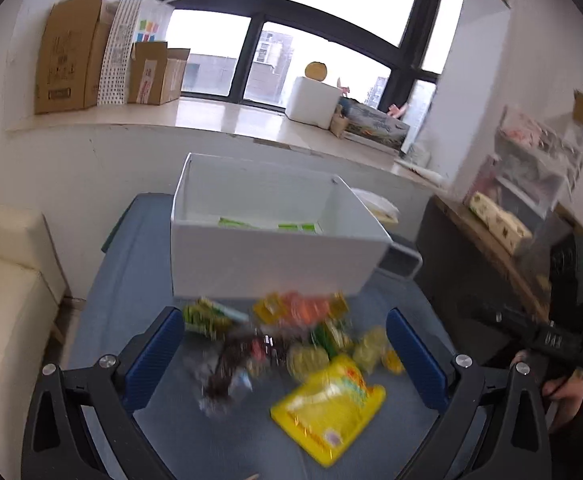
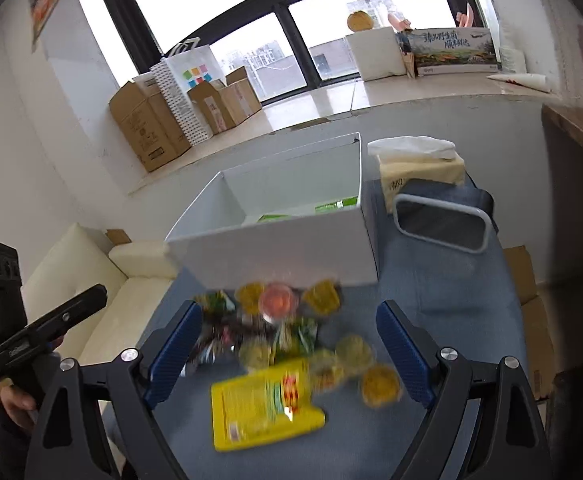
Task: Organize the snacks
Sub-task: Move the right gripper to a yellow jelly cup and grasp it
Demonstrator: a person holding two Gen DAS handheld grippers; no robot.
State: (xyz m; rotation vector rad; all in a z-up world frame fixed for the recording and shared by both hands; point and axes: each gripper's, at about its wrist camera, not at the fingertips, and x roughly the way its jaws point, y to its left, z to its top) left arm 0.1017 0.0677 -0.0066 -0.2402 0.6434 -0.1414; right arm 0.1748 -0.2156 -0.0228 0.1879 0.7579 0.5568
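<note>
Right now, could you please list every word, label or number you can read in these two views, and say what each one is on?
Nothing can be quoted with confidence.
Scenic box on the windowsill: large Chinese characters, too distorted to read.
Cardboard boxes: printing too small.
Yellow snack bag: label blurred.
Tissue pack: marking unreadable.
Small snacks before the white box: blurred.

Office-like room: cream sofa point(image 1: 7, 280), cardboard boxes point(image 1: 71, 52) on a sill under big windows point(image 1: 275, 40).
</note>
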